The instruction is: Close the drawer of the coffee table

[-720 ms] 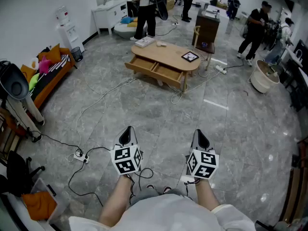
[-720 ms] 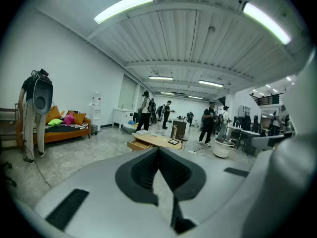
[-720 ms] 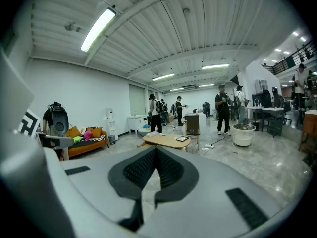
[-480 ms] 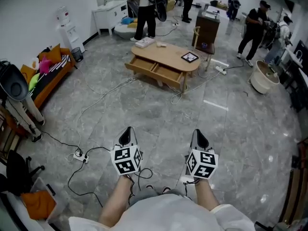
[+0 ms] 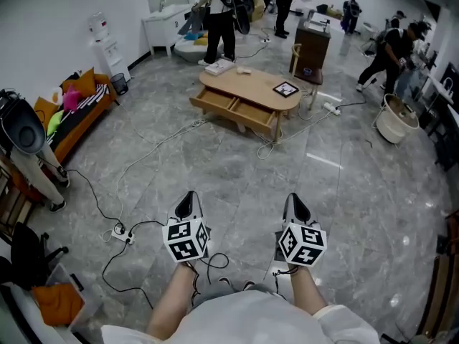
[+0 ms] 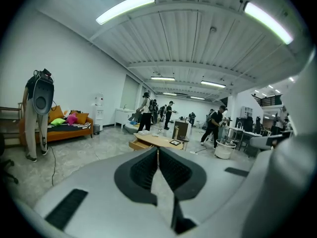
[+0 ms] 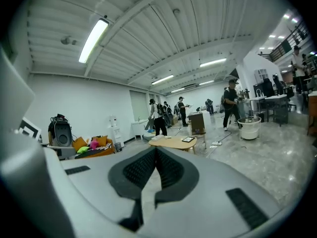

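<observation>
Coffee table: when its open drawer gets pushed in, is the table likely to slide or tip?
The coffee table looks low, broad and wooden, so tipping seems unlikely. The floor looks polished and glossy, so a hard shove might scoot it slightly. The drawer looks like rigid wood and should probably slide straight in.

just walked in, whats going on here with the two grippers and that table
A person holds a gripper in each hand over the grey floor. The left gripper and the right gripper are both shut and empty. The wooden coffee table stands far ahead across the room with its drawer pulled out and nothing touching it. Closing it has not yet begun. Other people stand beyond the table.
</observation>
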Demonstrator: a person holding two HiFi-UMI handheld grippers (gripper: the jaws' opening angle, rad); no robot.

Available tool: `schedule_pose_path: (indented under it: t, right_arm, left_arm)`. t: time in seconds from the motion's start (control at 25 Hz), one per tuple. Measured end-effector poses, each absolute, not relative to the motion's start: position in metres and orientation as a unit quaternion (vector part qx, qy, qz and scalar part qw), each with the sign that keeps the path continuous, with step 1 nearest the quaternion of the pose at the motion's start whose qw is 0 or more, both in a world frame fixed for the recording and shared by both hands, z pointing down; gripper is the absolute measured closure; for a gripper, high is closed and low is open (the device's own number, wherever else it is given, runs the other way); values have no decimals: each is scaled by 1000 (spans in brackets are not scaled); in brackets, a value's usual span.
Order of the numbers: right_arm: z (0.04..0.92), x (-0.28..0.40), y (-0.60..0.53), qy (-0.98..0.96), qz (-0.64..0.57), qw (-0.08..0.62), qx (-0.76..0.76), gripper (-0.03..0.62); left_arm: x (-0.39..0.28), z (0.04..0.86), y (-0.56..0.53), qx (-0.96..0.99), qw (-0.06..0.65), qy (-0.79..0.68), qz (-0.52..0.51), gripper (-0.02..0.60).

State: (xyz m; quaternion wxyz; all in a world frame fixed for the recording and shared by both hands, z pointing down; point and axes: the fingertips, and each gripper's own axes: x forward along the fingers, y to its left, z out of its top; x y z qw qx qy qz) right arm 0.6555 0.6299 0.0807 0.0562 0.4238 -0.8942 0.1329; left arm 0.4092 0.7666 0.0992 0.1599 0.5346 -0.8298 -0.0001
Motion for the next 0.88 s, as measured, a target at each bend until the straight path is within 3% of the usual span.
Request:
schedule_pose_path:
  t: [0.08,0.12,0.48,0.88]
  right_arm:
    - [79,656,630,-896,131,52,421,584]
    - [78,655,630,-897,131,50,418,543]
    - [68,652,636,-903,111,49,412,462]
    - [64,649,632,-898,101,33,426,313]
  left_arm:
    - [410,95,767,535,155,-830,-11,573]
    - [410,93,768,536,152,-830,-16,553]
    - [415,82,771,552,134,-823,-19,337]
    - [407,80,770,563,133,-815,-27,211]
